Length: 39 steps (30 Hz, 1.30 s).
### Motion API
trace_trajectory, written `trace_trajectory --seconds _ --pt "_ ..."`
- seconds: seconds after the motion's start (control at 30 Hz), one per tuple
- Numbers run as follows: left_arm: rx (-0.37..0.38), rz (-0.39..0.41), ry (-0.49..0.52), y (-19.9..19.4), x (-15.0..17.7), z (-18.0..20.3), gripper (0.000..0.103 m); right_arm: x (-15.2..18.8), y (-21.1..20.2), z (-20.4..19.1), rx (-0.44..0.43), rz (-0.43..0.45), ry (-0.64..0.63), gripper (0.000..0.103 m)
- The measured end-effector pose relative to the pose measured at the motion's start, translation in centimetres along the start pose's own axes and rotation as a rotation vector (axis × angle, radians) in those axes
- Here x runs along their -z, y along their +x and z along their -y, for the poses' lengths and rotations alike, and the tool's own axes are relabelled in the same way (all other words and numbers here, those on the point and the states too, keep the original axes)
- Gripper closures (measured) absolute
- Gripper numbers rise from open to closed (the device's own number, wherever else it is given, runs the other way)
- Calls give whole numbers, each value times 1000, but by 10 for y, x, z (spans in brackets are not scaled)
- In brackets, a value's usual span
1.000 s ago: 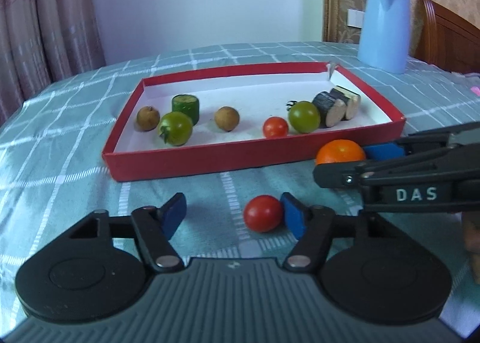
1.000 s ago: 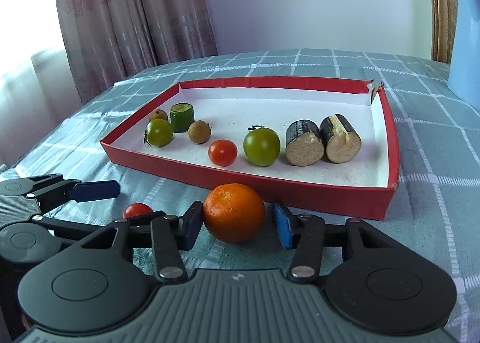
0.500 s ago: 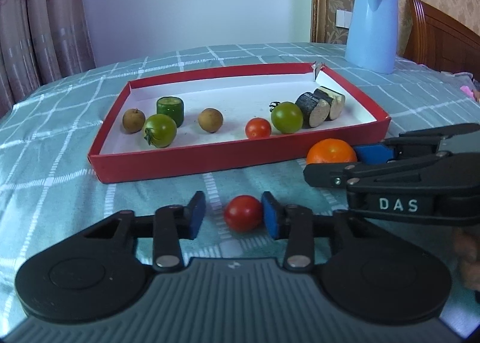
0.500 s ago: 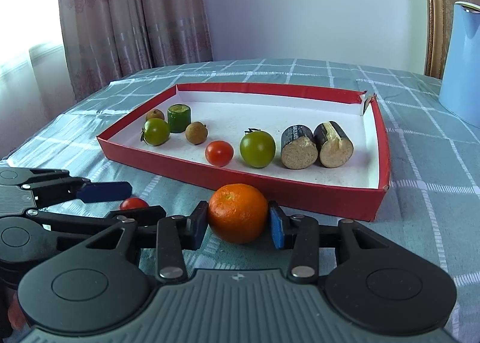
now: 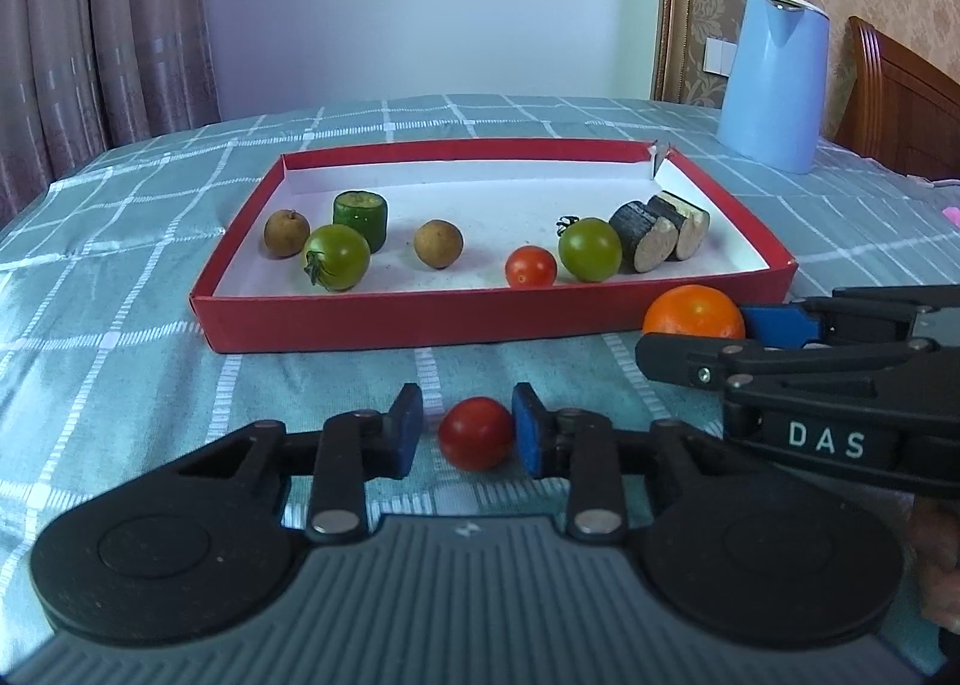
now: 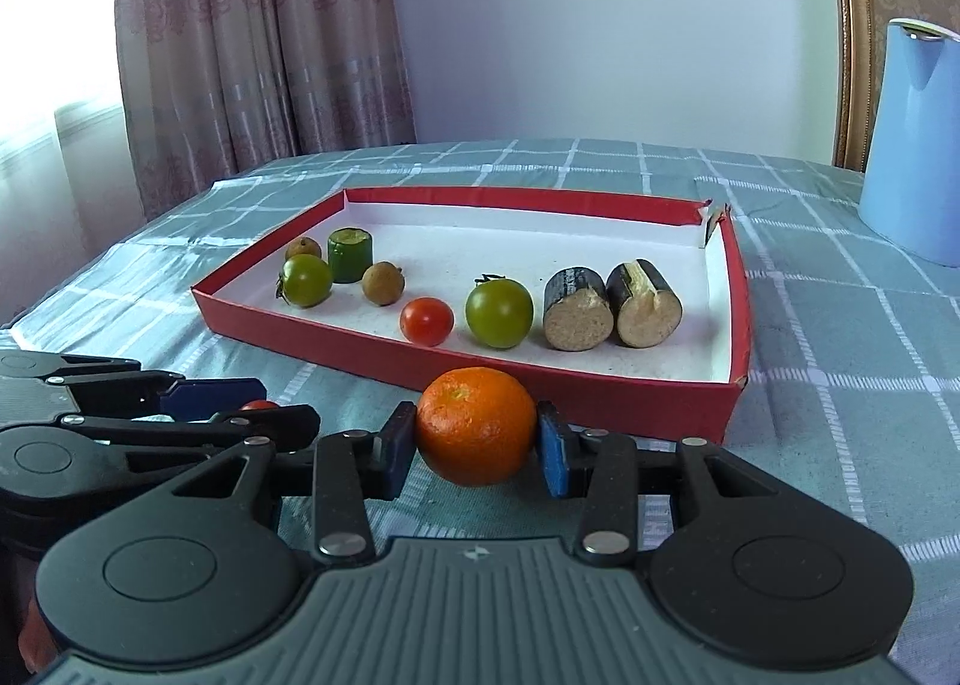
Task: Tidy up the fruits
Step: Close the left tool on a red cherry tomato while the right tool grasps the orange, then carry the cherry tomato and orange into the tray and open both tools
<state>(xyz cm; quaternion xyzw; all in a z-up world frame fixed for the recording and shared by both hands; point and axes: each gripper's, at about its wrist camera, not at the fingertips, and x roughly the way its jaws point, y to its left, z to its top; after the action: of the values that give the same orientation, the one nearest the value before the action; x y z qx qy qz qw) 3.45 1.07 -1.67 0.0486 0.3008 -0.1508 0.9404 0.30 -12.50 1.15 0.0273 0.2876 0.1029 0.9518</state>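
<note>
A small red tomato (image 5: 476, 433) lies on the teal checked cloth between the blue pads of my left gripper (image 5: 467, 421). Its jaws are closing: the right pad touches the tomato and a narrow gap shows at the left pad. My right gripper (image 6: 476, 433) is shut on an orange (image 6: 476, 424) just in front of the red tray (image 6: 372, 355). In the left wrist view the orange (image 5: 693, 313) and right gripper (image 5: 702, 337) sit at right. The tray (image 5: 420, 319) holds green tomatoes, a red tomato, brown fruits, a cucumber piece and dark cut pieces.
A blue kettle (image 5: 774, 79) stands behind the tray at the far right. Wooden furniture (image 5: 900, 103) rises beyond it. Curtains (image 6: 240, 55) hang at the back left. The left gripper (image 6: 258, 406) lies close beside my right one, low on the cloth.
The left jaws have drawn in from wide apart to close around the red tomato. The right gripper's pads have settled against the orange. Neither hand has shifted much.
</note>
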Motion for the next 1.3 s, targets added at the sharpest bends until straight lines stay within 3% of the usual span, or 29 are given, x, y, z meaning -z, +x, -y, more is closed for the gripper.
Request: trace_trajectory --seconds 0.1,0.47,0.6,0.73,1.0,1.3 --pt "15 0 3 0 0 1 78 1 1 -1 -1 -9 -5 62" --pt "4 6 -34 -2 2 -4 80 2 -3 3 -7 4 6 62" --pt "18 52 -74 -10 2 -11 80 1 -6 2 -7 16 -2 62" --pt "0 75 -27 -14 -1 -3 80 -1 -8 0 -6 28 -15 62" --pt "-15 107 -10 -8 -28 4 80 -25 -9 -7 9 86 -82 62" --pt "-37 79 -68 26 -63 -6 80 -53 26 -2 80 81 -107 62"
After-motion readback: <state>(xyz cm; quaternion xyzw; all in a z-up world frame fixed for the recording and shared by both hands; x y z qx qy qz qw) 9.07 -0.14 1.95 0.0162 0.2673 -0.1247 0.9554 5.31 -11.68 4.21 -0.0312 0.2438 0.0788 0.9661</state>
